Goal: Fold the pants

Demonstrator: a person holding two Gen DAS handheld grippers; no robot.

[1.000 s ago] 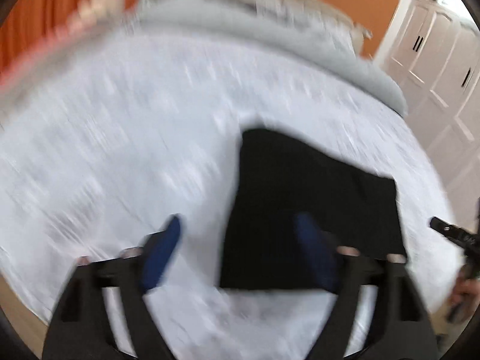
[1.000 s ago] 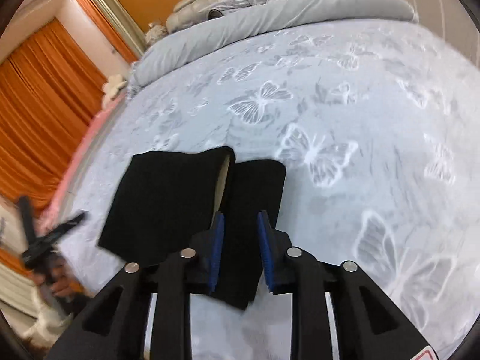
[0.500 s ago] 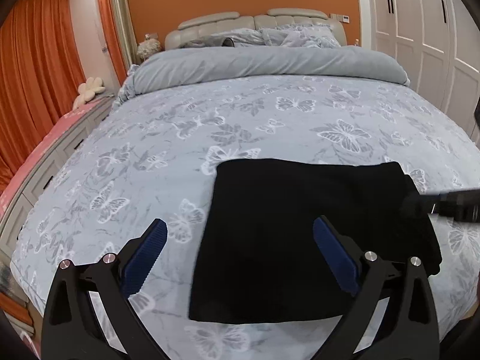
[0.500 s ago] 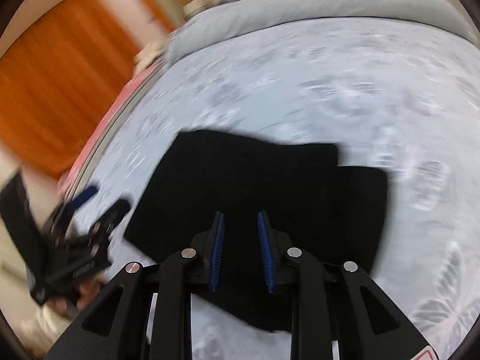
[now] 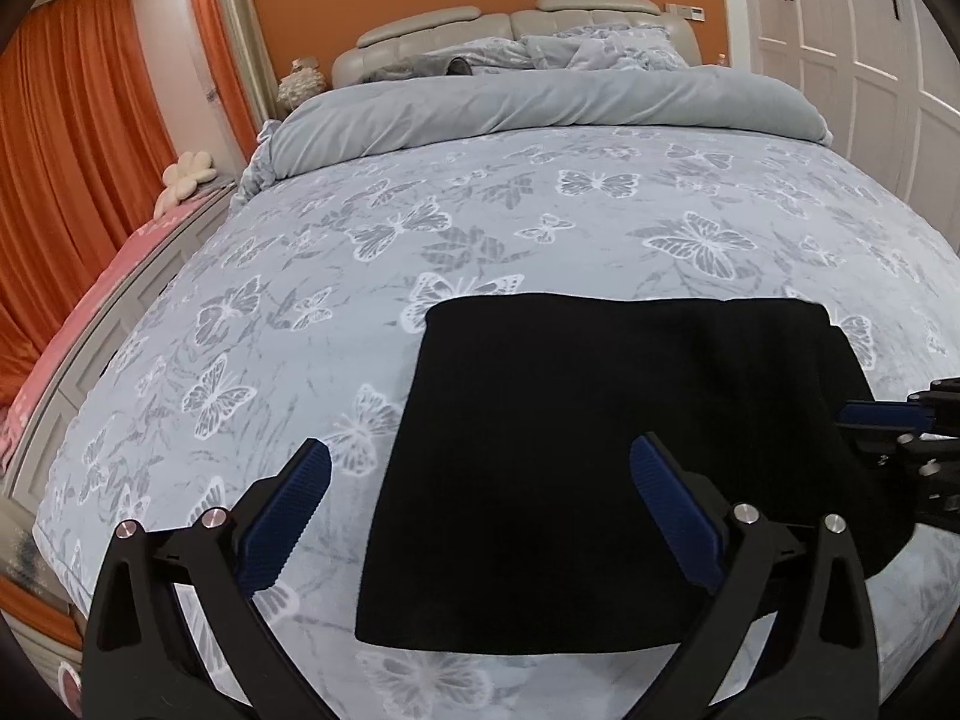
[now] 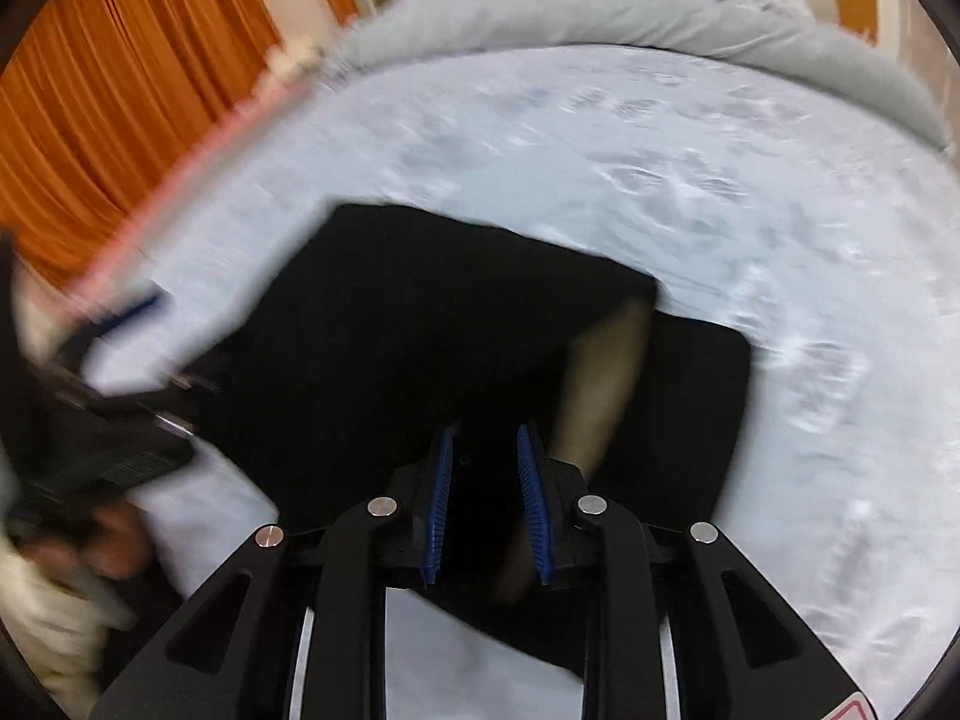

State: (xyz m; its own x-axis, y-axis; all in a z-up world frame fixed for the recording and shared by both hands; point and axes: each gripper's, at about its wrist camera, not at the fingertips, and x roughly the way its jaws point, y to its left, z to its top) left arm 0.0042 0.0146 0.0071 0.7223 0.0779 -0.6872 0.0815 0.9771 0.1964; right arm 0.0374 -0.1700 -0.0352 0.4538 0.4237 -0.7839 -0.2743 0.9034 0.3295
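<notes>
The black pants lie folded in a flat rectangle on the butterfly-print bed cover. My left gripper is wide open and empty, hovering over the pants' near left part. My right gripper shows at the right edge of the left wrist view, at the pants' right end. In the blurred right wrist view the pants show a pale inner strip under a lifted top layer, and my right gripper stands over them with a narrow gap between its pads, holding nothing that I can see.
A rolled grey duvet and pillows lie at the head of the bed. Orange curtains and a pink bench are to the left. White wardrobe doors stand to the right. The bed's near edge is just below my grippers.
My left gripper steadied and moved in closer over the pants. My right gripper swung left and nearer the pants' right end, its narrow gap unchanged.
</notes>
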